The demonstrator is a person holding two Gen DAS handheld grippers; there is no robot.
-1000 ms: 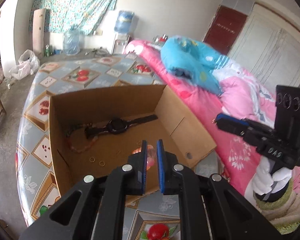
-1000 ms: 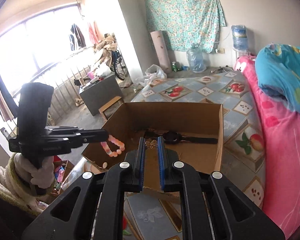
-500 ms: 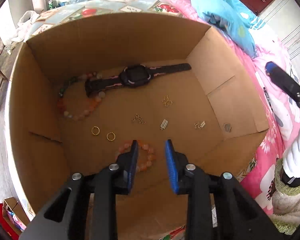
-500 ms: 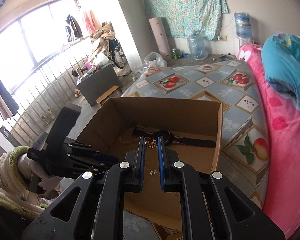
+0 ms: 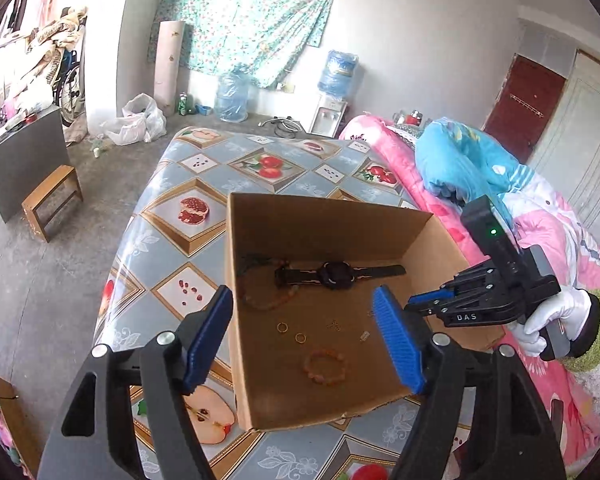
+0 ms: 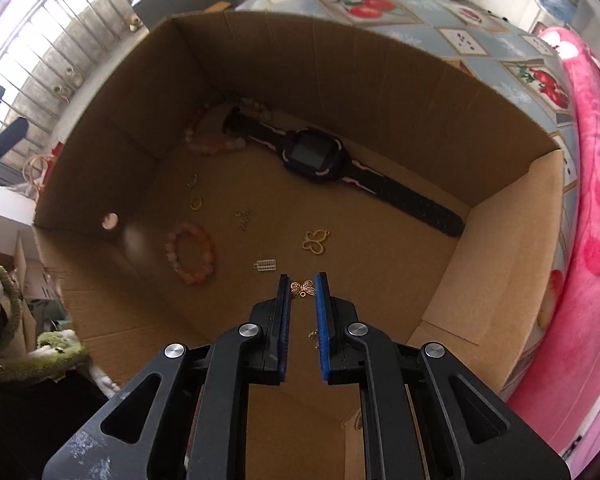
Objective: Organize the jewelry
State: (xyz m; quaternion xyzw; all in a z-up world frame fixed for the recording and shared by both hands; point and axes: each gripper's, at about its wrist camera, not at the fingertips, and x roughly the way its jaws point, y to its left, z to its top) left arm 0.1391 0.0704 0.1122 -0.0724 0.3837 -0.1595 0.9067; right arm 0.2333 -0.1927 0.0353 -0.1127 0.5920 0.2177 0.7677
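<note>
Inside the cardboard box (image 6: 380, 80) on the patterned table (image 5: 188, 184), I see my right gripper (image 6: 303, 292) with its fingers slightly parted, a small gold butterfly charm (image 6: 303, 289) between the tips; whether they pinch it I cannot tell. My left gripper (image 5: 306, 340) hangs above the box's near edge, fingers wide apart and empty. A black watch (image 6: 320, 160), two bead bracelets, gold rings (image 6: 196, 202) and small charms lie on the box floor.

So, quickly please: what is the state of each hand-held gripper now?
Left hand-held gripper: open, empty.
Right hand-held gripper: slightly open around a gold butterfly charm; grip uncertain.
</note>
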